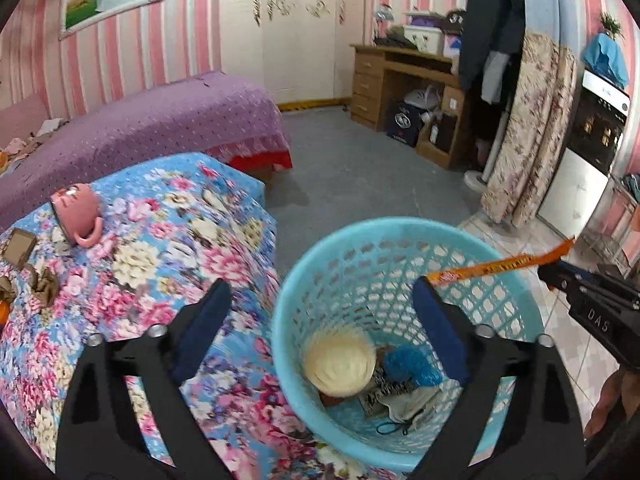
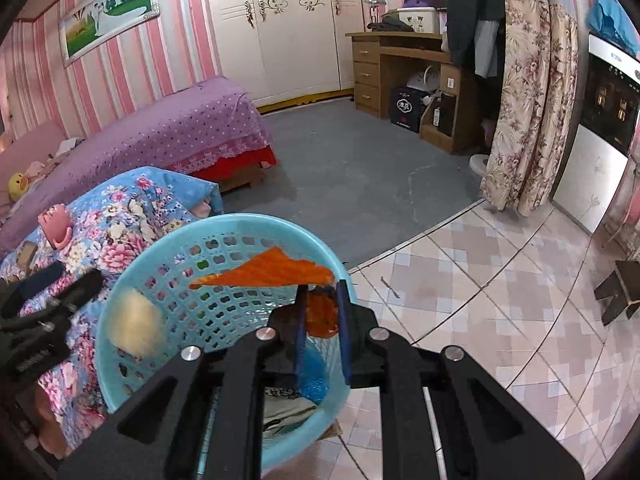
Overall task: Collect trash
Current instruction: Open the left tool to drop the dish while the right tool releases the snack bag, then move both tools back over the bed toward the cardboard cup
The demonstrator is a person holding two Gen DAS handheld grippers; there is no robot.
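A light blue plastic basket (image 1: 400, 248) stands on the floor beside a floral-covered table (image 1: 168, 240). Inside lie a pale round lid (image 1: 340, 362), a blue crumpled bag (image 1: 412, 366) and other scraps. My right gripper (image 2: 322, 288) is shut on an orange wrapper (image 2: 272, 270) and holds it over the basket's (image 2: 132, 280) rim; in the left wrist view the wrapper (image 1: 500, 264) stretches across the basket from the right gripper (image 1: 550, 270). My left gripper (image 1: 322, 288) is open and empty above the basket's near edge.
On the table lie a tipped pink mug (image 1: 78, 212), a small brown box (image 1: 18, 246) and a crumpled brown scrap (image 1: 42, 282). A purple bed (image 1: 160, 120), a wooden desk (image 1: 400, 88), a floral curtain (image 1: 528, 128) and tiled floor (image 2: 500, 300) surround the basket.
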